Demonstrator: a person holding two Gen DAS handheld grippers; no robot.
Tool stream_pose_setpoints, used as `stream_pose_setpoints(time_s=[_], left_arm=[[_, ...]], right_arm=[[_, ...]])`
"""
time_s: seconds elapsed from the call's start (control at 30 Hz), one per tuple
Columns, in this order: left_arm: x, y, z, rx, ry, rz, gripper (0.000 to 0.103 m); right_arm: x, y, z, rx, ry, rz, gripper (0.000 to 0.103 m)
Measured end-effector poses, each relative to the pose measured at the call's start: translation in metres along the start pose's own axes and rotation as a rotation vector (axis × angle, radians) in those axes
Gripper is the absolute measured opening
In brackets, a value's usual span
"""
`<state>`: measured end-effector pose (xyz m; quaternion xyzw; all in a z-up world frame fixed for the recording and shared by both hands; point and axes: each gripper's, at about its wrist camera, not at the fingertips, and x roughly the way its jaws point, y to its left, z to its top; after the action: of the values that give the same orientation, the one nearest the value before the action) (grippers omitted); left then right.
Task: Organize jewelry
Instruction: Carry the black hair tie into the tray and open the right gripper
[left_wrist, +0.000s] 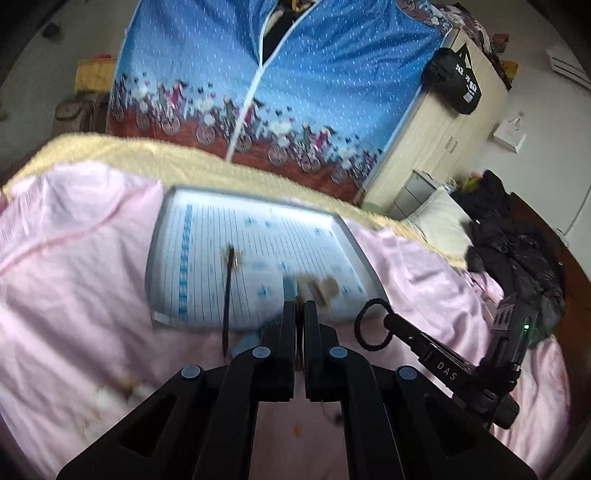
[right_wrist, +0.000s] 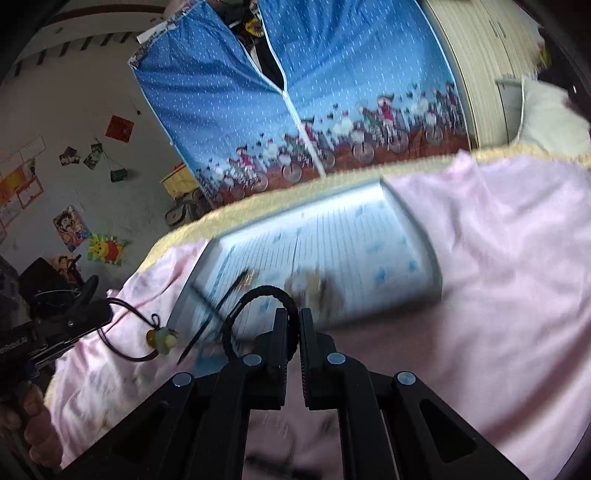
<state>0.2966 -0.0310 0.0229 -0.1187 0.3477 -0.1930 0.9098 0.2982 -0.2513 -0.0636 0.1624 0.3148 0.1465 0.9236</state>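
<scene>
Both hand-held grippers carry jewelry near the tray on the bed.

The right hand-held gripper (right_wrist: 292, 314) pinches a black hair tie (right_wrist: 258, 295). The left hand-held gripper (left_wrist: 300, 306), near closed, seems to hold a beaded cord (right_wrist: 147, 332). Dangling loops may snag the black hairpin (left_wrist: 227, 295) or miss the lined tray (left_wrist: 166, 221), landing on the pink blanket (left_wrist: 74, 277).

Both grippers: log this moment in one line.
left gripper: shut on cord necklace | right gripper: shut on black hair tie | tray: on pink blanket
</scene>
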Motion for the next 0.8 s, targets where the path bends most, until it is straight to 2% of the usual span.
stream_pose_setpoints(time_s=[0.1,0.27,0.47,0.6,0.8], left_arm=[[0.014,0.0,0.012,0.008,-0.038,0.023,0.002],[0.048,0.006,0.028,0.027,-0.047,0.031,0.002],[0.091,0.02,0.028,-0.009,-0.002,0.036,0.002],[0.109,0.031,0.019,-0.043,0.037,0.045,0.002],[0.114,0.039,0.012,-0.062,0.068,0.058,0.002]], right_arm=[[0.017,-0.007,0.013,-0.005,-0.022,-0.034,0.006],[0.04,-0.035,0.02,0.046,-0.021,-0.105,0.006],[0.059,-0.063,0.019,0.103,0.029,-0.127,0.006],[0.067,-0.062,0.015,0.089,0.055,-0.122,0.007],[0.07,-0.055,0.014,0.052,0.065,-0.133,0.007]])
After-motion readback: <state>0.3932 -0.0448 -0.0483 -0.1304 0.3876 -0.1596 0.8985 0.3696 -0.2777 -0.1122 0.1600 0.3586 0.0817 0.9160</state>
